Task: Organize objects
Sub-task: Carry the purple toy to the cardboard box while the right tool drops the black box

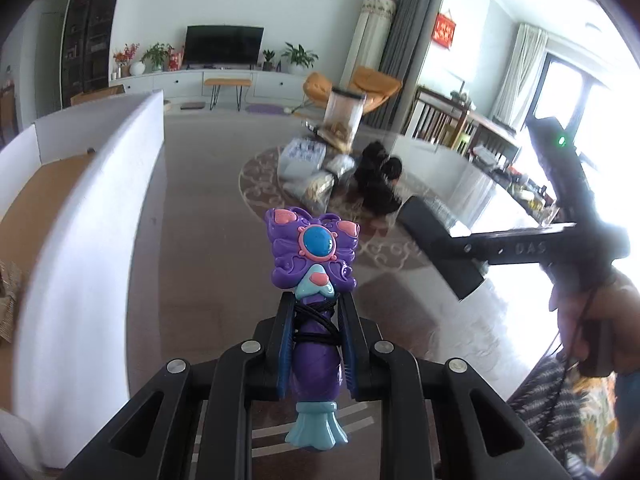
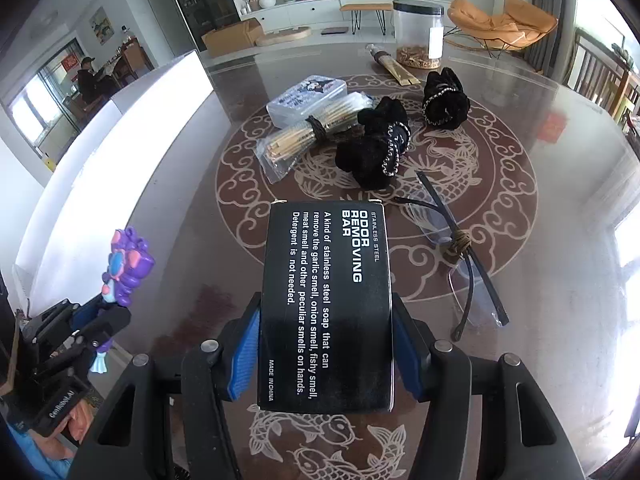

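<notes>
My left gripper (image 1: 314, 316) is shut on a purple butterfly toy wand (image 1: 314, 256), held above the table beside a white-walled cardboard box (image 1: 120, 184). The wand and left gripper also show in the right wrist view (image 2: 124, 268). My right gripper (image 2: 326, 328) is shut on a black "odor removing bar" box (image 2: 326, 304), held above the table; the box also shows in the left wrist view (image 1: 436, 248).
On the patterned glass table (image 2: 520, 160) lie two black velvet pouches (image 2: 376, 144), a bagged bundle of sticks (image 2: 296, 142), a clear plastic case (image 2: 306, 96), bagged glasses (image 2: 460, 248) and a clear jar (image 2: 418, 32). The white box wall (image 2: 120, 152) runs along the left.
</notes>
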Action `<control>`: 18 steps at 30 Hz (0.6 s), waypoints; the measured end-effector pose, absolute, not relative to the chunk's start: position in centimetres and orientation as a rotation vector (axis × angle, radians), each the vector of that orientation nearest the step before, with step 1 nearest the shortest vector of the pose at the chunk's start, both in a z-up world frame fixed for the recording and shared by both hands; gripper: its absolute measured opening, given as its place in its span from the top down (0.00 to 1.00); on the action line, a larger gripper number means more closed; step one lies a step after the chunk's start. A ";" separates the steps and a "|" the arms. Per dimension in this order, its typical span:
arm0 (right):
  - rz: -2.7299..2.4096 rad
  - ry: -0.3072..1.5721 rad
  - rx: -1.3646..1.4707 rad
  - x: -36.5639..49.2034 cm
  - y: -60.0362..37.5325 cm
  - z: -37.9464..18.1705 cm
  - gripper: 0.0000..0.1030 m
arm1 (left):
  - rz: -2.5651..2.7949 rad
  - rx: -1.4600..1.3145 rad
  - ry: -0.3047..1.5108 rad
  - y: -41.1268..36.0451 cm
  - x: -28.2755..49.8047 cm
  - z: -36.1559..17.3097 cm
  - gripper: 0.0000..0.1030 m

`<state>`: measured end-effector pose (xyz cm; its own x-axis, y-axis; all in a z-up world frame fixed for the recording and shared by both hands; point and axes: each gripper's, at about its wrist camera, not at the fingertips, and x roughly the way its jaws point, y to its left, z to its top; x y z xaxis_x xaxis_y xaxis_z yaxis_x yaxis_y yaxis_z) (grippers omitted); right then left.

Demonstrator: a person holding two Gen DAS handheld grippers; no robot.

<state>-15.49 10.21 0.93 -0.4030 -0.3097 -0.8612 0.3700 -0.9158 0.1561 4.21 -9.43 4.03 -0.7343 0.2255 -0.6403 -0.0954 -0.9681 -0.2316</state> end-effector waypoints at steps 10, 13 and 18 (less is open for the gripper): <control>-2.186 0.030 1.085 -13.8 -1.6 11.9 0.43 | 3.040 -0.921 -0.413 -21.7 6.9 11.5 0.80; -2.080 0.038 1.000 -12.8 -7.6 14.8 0.43 | 3.152 -0.982 -0.449 -26.9 7.7 11.7 0.80; -1.951 0.127 0.973 -11.5 -16.9 14.9 0.42 | 3.229 -1.204 -0.494 -32.8 7.9 9.6 0.79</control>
